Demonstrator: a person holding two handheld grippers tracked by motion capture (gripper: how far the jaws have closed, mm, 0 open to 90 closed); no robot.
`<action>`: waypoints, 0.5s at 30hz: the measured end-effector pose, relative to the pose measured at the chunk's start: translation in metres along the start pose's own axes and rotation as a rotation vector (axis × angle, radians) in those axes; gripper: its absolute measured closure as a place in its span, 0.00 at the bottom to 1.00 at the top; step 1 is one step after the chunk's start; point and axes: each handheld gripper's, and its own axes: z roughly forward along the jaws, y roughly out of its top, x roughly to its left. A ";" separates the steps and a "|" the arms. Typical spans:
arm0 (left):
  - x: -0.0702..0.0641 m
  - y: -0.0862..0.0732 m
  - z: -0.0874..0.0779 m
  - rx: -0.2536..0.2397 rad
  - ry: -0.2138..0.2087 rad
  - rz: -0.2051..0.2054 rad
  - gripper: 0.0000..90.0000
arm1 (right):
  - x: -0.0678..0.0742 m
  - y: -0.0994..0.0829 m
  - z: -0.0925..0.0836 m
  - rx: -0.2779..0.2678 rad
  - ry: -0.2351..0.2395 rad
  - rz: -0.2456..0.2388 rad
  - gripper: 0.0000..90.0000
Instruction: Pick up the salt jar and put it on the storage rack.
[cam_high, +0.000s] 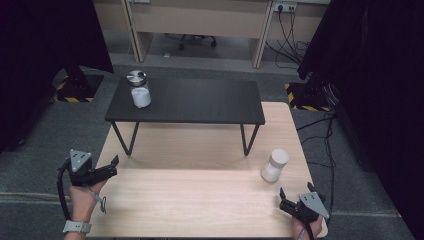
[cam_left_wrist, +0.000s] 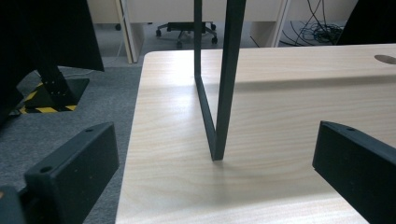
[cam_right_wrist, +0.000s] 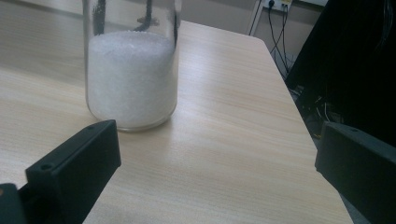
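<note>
A: Right gripper (cam_high: 291, 196) sits low at the lower right of the high view, jaws apart, nothing between them. Nearest thing is the white-lidded jar (cam_high: 275, 165), upright on the light wooden table (cam_high: 200, 200), right of centre and just above the gripper. In the right gripper view the jar stands upper left, off the jaws' centre line.

B: So the approach looks unfinished. I'd swing the gripper leftward in its own view until the glass sits between the jaws, then close on the body below the lid.

A: Agreed. Smooth glass; a level, square grip should keep it from tipping.

B: Contents?

A: White granules (cam_right_wrist: 131, 77), filling most of the lower jar as far as that view shows.

B: The other vessel?

A: A metal-lidded jar (cam_high: 138, 89) in the upper left, on the dark low shelf (cam_high: 200, 102), with white fill low down.

B: Left gripper (cam_high: 110, 166)?

A: Lower left, at the table's edge, jaws wide, empty. Its view looks at the shelf's leg (cam_left_wrist: 224, 79).
</note>
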 end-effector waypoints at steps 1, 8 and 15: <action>0.000 -0.001 0.000 0.002 -0.002 -0.001 0.00 | 0.000 0.000 0.000 0.000 -0.002 0.002 0.00; 0.000 -0.014 0.007 0.037 0.006 -0.014 0.00 | 0.002 0.000 0.000 0.001 -0.010 0.000 0.00; 0.000 -0.025 0.013 0.054 -0.001 -0.031 0.00 | 0.002 0.001 0.000 0.007 -0.009 -0.004 0.00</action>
